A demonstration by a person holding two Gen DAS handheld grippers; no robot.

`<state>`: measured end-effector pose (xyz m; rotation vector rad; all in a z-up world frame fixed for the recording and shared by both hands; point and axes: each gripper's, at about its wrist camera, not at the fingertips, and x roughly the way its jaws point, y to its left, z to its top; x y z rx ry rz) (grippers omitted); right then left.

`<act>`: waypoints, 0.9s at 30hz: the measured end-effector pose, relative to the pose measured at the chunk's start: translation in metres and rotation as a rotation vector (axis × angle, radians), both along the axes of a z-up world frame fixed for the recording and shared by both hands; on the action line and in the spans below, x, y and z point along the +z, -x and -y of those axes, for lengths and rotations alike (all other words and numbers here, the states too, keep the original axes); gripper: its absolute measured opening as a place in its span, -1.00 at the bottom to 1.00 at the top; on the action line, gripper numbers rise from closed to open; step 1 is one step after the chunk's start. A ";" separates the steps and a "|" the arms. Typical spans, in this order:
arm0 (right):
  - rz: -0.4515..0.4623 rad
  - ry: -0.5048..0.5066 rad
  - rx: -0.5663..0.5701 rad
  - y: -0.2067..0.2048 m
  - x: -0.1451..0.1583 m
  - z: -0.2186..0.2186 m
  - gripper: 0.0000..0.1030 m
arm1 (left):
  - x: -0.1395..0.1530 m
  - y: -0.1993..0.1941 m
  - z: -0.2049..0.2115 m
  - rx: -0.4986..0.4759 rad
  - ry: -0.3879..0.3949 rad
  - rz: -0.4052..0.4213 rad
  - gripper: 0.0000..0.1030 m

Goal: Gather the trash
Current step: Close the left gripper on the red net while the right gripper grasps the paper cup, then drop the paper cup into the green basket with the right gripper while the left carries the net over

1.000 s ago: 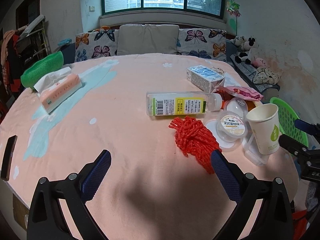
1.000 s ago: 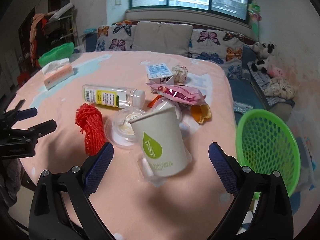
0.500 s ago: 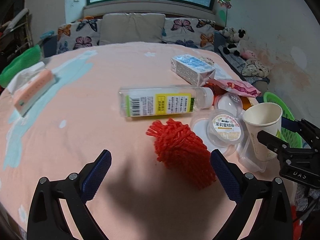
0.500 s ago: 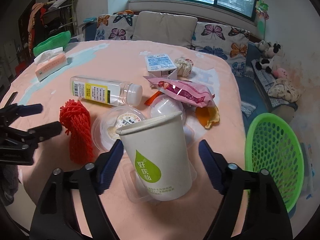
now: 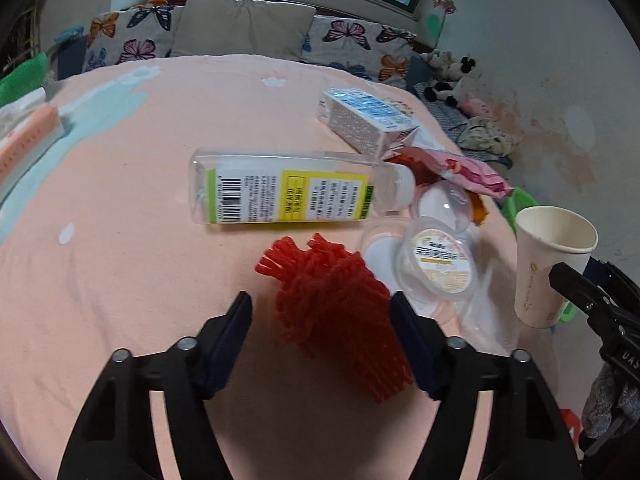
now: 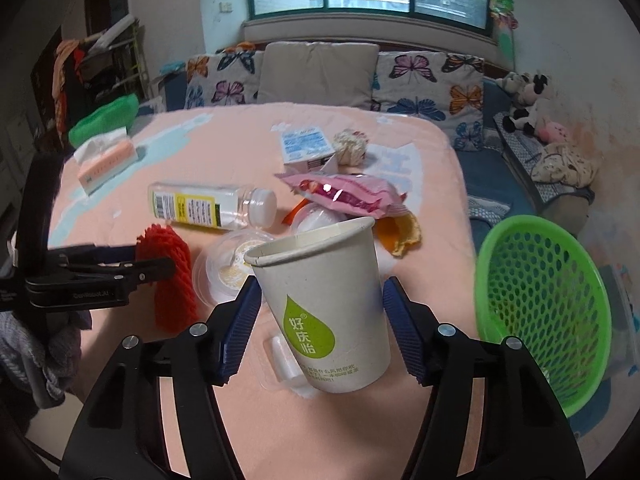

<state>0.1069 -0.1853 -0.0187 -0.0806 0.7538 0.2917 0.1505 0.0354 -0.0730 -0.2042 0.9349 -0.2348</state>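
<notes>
A white paper cup (image 6: 324,308) with a green drop logo stands between the jaws of my right gripper (image 6: 322,320); the pads are close beside its walls and the jaws are still a little apart. It also shows in the left wrist view (image 5: 550,266). My left gripper (image 5: 320,332) is open around a red foam net (image 5: 340,316); its right pad touches the net. A clear bottle (image 5: 288,188), a jelly cup (image 5: 440,260), a milk carton (image 5: 368,120) and a pink wrapper (image 6: 344,194) lie on the pink tablecloth (image 5: 120,260).
A green mesh basket (image 6: 548,308) stands off the table's right edge. A tissue pack (image 6: 106,164) lies at the far left. A crumpled paper ball (image 6: 350,146) and orange peel (image 6: 400,232) lie near the carton. A sofa with butterfly cushions (image 6: 320,76) is behind.
Both grippers have moved forward and narrowed. The left one now straddles the red net. The right one has closed in around the paper cup.
</notes>
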 end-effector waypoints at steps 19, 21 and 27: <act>0.040 -0.076 -0.141 0.034 0.018 0.054 0.23 | 0.038 0.048 -0.003 -0.055 -0.003 0.125 -0.64; 0.047 -0.075 -0.170 0.036 0.018 0.065 0.23 | 0.046 0.053 -0.002 -0.059 0.000 0.141 -0.64; 0.048 -0.072 -0.265 0.034 0.014 0.106 0.23 | 0.072 0.056 0.018 -0.104 0.001 0.189 -0.64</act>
